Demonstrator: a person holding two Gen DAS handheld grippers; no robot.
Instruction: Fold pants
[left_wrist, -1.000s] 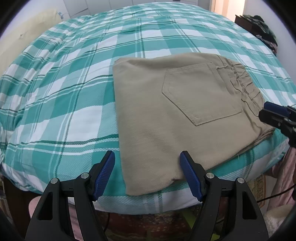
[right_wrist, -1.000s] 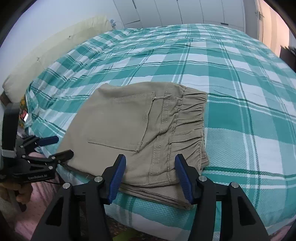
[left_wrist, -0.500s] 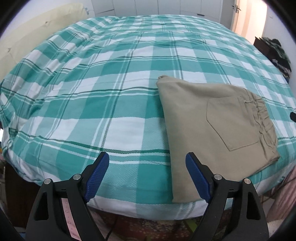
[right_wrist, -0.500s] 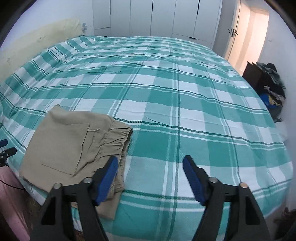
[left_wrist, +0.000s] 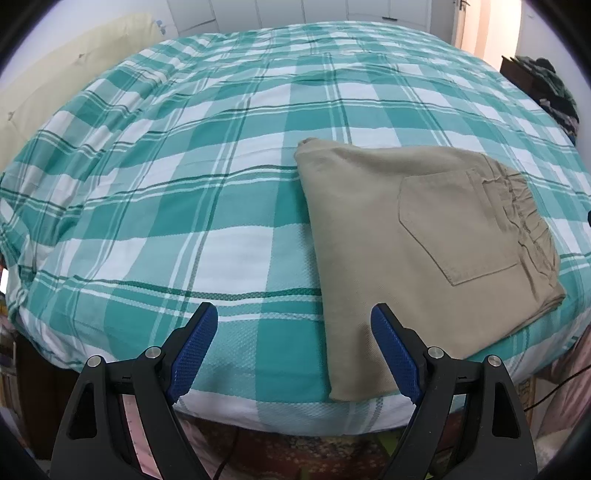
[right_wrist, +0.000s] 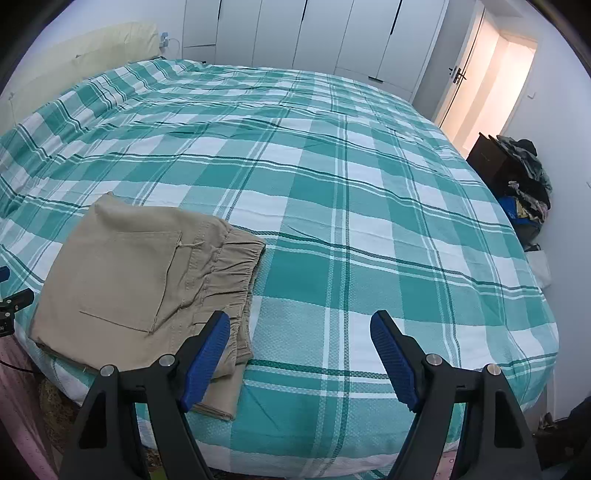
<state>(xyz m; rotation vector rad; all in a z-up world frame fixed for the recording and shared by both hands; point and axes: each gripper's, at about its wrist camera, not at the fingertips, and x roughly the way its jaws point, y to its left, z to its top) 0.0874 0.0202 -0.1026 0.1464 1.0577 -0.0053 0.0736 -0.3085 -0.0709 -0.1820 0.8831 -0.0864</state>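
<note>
The khaki pants (left_wrist: 413, 236) lie folded into a flat rectangle near the front edge of the bed, back pocket up, elastic waistband to the right. They also show at the left of the right wrist view (right_wrist: 144, 280). My left gripper (left_wrist: 295, 354) is open and empty, held off the bed's front edge, just left of the pants' near corner. My right gripper (right_wrist: 299, 362) is open and empty, above the bed's edge to the right of the waistband. The tips of the left gripper (right_wrist: 11, 291) show at the far left of the right wrist view.
The bed (right_wrist: 369, 206) has a teal and white plaid cover. A cream headboard (right_wrist: 92, 48) is at the back left, white wardrobes (right_wrist: 314, 33) behind. A dark cabinet piled with clothes (right_wrist: 517, 166) stands at the right by an open door.
Both grippers have pulled back from the pants and spread apart. The left view has swung left, the right view right. The folded pants have stayed in place.
</note>
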